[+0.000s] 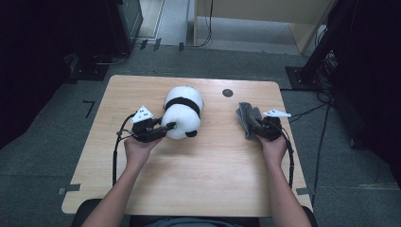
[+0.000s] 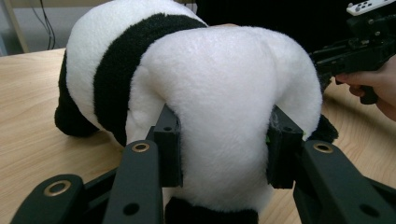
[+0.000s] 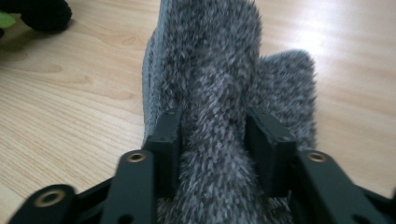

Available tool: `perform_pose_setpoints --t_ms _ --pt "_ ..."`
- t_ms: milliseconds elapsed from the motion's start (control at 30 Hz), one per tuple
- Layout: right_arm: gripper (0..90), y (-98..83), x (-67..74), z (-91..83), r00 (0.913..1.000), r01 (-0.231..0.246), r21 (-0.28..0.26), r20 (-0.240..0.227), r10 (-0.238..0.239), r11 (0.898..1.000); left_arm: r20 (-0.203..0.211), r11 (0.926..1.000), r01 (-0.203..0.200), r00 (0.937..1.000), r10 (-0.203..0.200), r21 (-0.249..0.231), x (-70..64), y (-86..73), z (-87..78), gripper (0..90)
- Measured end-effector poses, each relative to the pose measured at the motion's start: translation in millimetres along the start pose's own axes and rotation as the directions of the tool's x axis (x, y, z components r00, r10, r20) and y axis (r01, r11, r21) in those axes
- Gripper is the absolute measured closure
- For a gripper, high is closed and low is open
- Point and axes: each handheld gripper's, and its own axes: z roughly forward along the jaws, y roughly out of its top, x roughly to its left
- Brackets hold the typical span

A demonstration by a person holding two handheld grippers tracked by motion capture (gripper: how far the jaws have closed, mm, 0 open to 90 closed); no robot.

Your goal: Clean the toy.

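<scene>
Item count: one plush panda [image 1: 182, 112], one grey fuzzy cloth [image 1: 248, 118], two handheld grippers, left gripper [image 1: 163, 130] and right gripper [image 1: 259, 126], on one wooden counter [image 1: 208, 175].

counter [image 1: 198, 165]: light wood, rounded corners | dark round hole [image 1: 227, 92]: far edge | floor [image 1: 42, 142]: grey carpet, cables

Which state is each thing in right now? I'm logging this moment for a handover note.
Panda toy: lying on the table, its white end squeezed between the left jaws.
Grey furry cloth: bunched on the table, a fold pinched in the right jaws.
Left gripper: shut on the panda toy.
Right gripper: shut on the cloth.
Table: bare wood near the person.
</scene>
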Motion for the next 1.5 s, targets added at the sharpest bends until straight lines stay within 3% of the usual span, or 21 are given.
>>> perform_pose_setpoints --t_ms 167,367,567,667,767,1033,1500 --pt "75.2 -1.3 2.0 4.4 1.0000 -0.002 0.030 0.005 0.002 1.000 -0.002 1.0000 -0.001 1.0000 0.000 -0.006 -1.3 0.1 -0.7 57.4" --pt "77.0 5.7 8.9 -1.5 0.9988 -0.029 -0.009 -0.040 0.029 1.000 0.019 0.9995 0.028 0.9995 -0.027 -0.013 -1.7 3.0 -0.7 58.3" --pt "77.0 23.5 26.4 -9.5 0.9942 -0.019 -0.065 -0.107 0.012 0.998 -0.009 1.0000 0.003 1.0000 -0.003 -0.008 -6.6 8.2 1.1 58.3" --pt "77.0 30.9 34.8 -14.3 0.9838 -0.038 -0.078 -0.178 0.024 0.996 -0.014 0.9997 0.015 0.9998 -0.015 -0.022 -6.8 11.0 1.3 58.3" --pt "77.0 36.8 45.4 -18.1 0.9770 -0.020 -0.085 -0.213 0.001 0.996 -0.027 0.9997 -0.008 0.9996 0.007 -0.021 -10.6 10.3 2.3 58.3" --pt "77.0 44.9 75.0 -28.5 0.9595 0.039 -0.108 -0.273 -0.068 0.993 -0.033 1.0000 -0.002 0.9995 0.002 -0.009 -11.7 2.7 6.4 58.0" --pt "76.9 65.4 139.1 -50.2 0.9006 0.127 -0.202 -0.387 -0.198 0.971 -0.041 0.9973 -0.062 0.9973 0.060 -0.040 -30.7 3.4 11.5 58.0"
